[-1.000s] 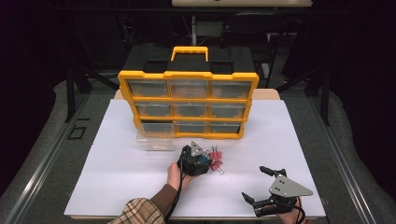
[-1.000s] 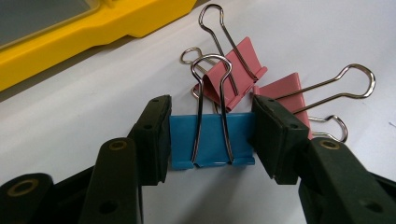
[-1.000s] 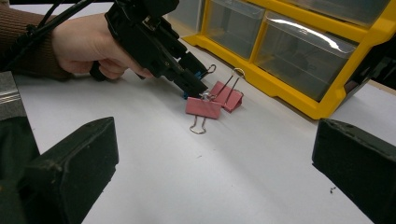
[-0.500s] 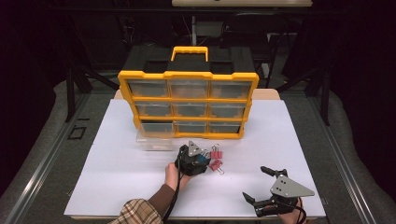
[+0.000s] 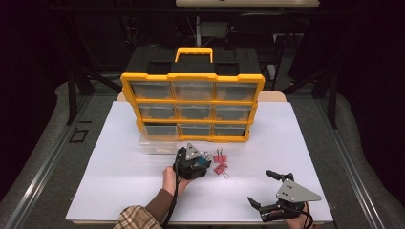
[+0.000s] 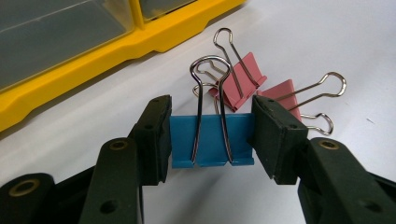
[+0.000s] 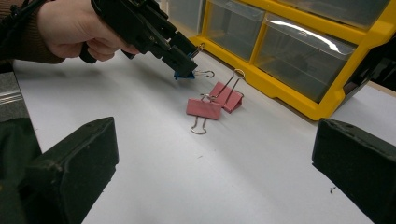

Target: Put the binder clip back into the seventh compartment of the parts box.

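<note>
Nearest the person, the right gripper (image 5: 271,196) rests low on the white sheet (image 5: 119,191), jaws wide apart and empty, just as a second ago. Farther in, the left gripper (image 6: 211,140) stays clamped on the blue binder clip (image 6: 212,141), barely shifted. Two pink binder clips (image 5: 220,163) lie just beyond, unmoved, before the yellow drawer organizer (image 5: 192,108).

A: What colours are in front of you?
B: Your black left gripper (image 6: 212,140) holds a blue clip (image 6: 212,147). Two pink clips (image 5: 220,163) lie right of it. Yellow drawer cabinet (image 5: 191,78) far, white table (image 5: 119,181), your plaid sleeve (image 5: 136,218).
</note>
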`<control>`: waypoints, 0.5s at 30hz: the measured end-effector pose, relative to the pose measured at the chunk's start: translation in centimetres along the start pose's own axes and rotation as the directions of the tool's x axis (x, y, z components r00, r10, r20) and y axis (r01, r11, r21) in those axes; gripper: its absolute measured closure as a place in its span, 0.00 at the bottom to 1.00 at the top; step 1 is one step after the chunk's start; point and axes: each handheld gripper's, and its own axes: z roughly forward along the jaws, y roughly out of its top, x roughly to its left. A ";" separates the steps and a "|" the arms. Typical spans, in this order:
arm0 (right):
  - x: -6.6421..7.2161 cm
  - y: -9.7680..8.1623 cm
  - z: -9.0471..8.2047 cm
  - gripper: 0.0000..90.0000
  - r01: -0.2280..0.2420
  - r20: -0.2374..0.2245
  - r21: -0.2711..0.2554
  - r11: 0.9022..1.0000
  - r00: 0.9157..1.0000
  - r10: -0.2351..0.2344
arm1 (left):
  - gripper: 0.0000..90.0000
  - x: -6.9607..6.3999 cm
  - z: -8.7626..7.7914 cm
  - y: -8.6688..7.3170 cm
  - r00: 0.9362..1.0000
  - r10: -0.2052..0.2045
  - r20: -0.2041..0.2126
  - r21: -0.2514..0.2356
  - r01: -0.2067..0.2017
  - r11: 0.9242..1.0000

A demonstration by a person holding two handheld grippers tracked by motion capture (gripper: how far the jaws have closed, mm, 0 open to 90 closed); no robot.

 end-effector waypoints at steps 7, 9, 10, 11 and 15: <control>0.0 0.0 0.1 0.00 0.000 -0.001 -0.002 1.000 1.000 0.000 | 0.56 0.1 -1.0 0.2 1.000 0.011 0.012 -0.018 -0.011 1.000; -0.1 0.0 0.1 0.00 0.001 -0.001 -0.001 1.000 1.000 -0.001 | 0.56 0.1 -1.1 0.3 1.000 0.012 0.011 -0.022 -0.012 1.000; -0.1 0.0 0.1 0.00 0.001 -0.002 0.000 1.000 1.000 -0.001 | 0.56 0.1 -1.2 0.3 1.000 0.015 0.010 -0.023 -0.014 1.000; -0.1 0.0 0.1 0.00 0.001 -0.001 0.000 1.000 1.000 -0.001 | 0.56 0.2 -1.3 0.3 1.000 0.017 0.010 -0.023 -0.017 1.000; -0.1 0.0 0.1 0.00 0.001 -0.003 -0.002 1.000 1.000 -0.001 | 0.56 0.3 -1.6 0.4 1.000 0.019 0.011 -0.026 -0.019 0.999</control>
